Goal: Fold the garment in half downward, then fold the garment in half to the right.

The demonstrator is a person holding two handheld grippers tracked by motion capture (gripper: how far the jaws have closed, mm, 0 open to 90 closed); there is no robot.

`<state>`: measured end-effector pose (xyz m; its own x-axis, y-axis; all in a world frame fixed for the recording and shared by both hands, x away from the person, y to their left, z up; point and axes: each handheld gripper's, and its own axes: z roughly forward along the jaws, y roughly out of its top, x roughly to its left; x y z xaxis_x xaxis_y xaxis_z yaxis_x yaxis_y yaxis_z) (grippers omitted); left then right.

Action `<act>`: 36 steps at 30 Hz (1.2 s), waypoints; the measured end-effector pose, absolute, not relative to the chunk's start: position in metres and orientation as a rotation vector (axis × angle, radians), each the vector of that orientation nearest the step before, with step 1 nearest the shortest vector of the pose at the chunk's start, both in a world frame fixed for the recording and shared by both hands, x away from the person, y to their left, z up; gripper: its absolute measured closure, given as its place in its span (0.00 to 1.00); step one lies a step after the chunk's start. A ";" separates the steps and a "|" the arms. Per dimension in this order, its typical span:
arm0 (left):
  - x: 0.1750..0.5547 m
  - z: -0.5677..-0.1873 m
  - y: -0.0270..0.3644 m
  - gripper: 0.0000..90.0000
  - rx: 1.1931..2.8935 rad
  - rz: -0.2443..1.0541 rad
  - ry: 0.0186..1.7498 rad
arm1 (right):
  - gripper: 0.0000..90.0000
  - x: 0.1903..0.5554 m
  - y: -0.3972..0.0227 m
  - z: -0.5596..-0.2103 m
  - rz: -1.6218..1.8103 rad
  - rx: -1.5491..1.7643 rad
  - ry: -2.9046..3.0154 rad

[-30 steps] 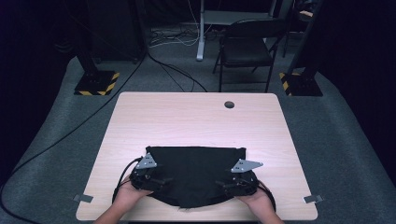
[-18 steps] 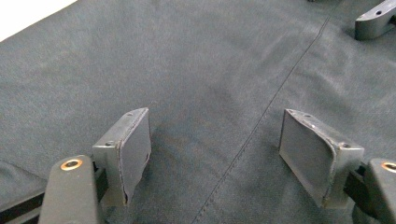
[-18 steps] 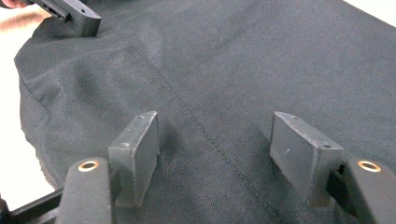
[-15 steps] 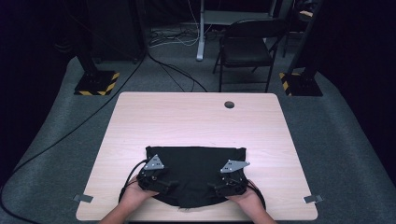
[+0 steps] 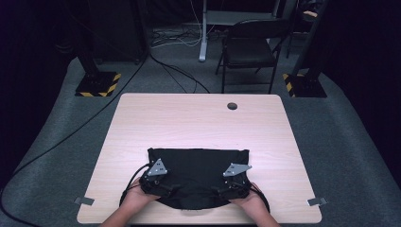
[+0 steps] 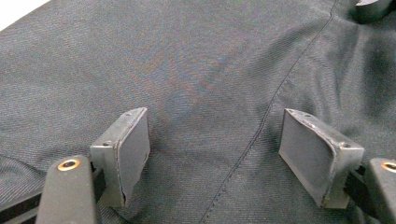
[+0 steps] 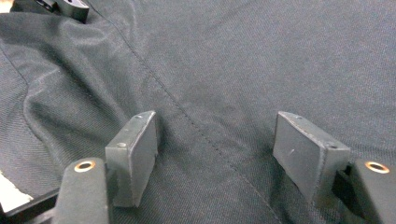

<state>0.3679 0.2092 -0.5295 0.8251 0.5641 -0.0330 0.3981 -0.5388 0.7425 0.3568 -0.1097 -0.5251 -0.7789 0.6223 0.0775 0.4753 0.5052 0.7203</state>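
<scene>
High view: black cloth [image 5: 198,177] lies flat on the tabletop [image 5: 198,123] near its front edge; left gripper [image 5: 163,189] and right gripper [image 5: 227,190] rest on its near corners.
Left gripper view: jaws spread wide, tips down on the cloth, nothing pinched.
Right gripper view: jaws have just been opening, now spread, cloth flat between them, not pinched.

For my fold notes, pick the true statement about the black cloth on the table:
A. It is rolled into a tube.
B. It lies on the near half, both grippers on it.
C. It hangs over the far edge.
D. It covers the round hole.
B: the black cloth lies spread on the table's near half, with the left gripper and right gripper resting on it, jaws open.
</scene>
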 end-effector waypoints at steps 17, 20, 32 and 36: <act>0.369 -0.528 0.176 0.27 2.225 0.255 0.686 | 0.33 0.359 -0.138 -0.519 1.029 1.002 2.565; 0.365 -0.528 0.174 0.27 2.230 0.236 0.672 | 0.33 0.357 -0.142 -0.519 1.027 1.013 2.559; 0.370 -0.519 0.172 0.26 2.199 0.199 0.701 | 0.33 0.350 -0.155 -0.521 1.056 1.035 2.527; 0.381 -0.509 0.179 0.26 2.141 0.210 0.735 | 0.32 0.349 -0.155 -0.522 1.062 1.034 2.514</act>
<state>0.3815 0.1792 -0.5087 0.8140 0.5716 -0.1037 0.4309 -0.4744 0.7676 0.3490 -0.1549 -0.5223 -0.7274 0.6832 0.0646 0.5226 0.4903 0.6975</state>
